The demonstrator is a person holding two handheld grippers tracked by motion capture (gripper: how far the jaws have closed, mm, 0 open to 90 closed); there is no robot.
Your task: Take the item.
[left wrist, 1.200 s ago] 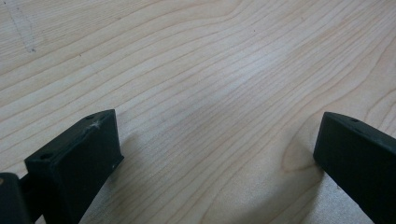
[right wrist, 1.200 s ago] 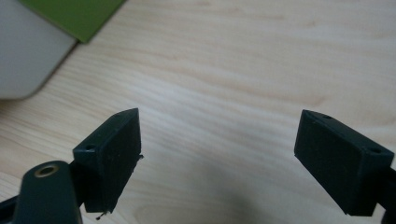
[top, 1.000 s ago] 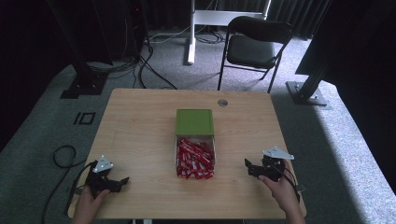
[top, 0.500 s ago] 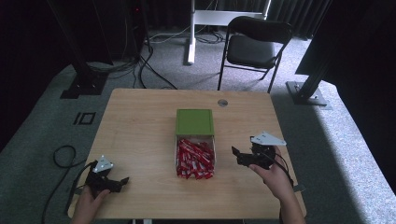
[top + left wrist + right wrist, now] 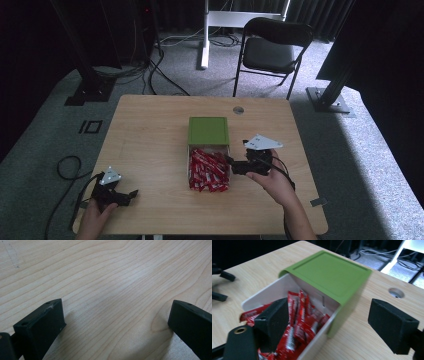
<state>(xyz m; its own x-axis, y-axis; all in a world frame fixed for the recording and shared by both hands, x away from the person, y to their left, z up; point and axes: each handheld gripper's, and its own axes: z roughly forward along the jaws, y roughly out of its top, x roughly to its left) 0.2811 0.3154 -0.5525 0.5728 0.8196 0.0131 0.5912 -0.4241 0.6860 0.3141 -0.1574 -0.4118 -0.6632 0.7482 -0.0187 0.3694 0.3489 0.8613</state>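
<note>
Dark curtains and grey carpet surround a light wooden table (image 5: 150, 130), with a black folding chair (image 5: 272, 47) standing beyond its far edge. Near the middle of the tabletop lies a white box (image 5: 209, 172) packed with red sachets (image 5: 207, 170), its green lid (image 5: 208, 131) pushed toward the far edge so that the near half of the box is uncovered. A small round hole (image 5: 238, 110) sits in the tabletop close to the far edge, just past the lid. The right gripper (image 5: 235, 165) is just beside the box's right wall, about level with the sachets; in the right gripper view its jaws stand wide apart with nothing between them, one over the sachets (image 5: 297, 322) and the other out over bare wood to the side of the green lid (image 5: 327, 271). The left gripper (image 5: 129, 194) rests near the tabletop's near left corner, well apart from the box, and in the left gripper view its jaws are spread wide over bare wood grain (image 5: 112, 290), holding nothing.
</note>
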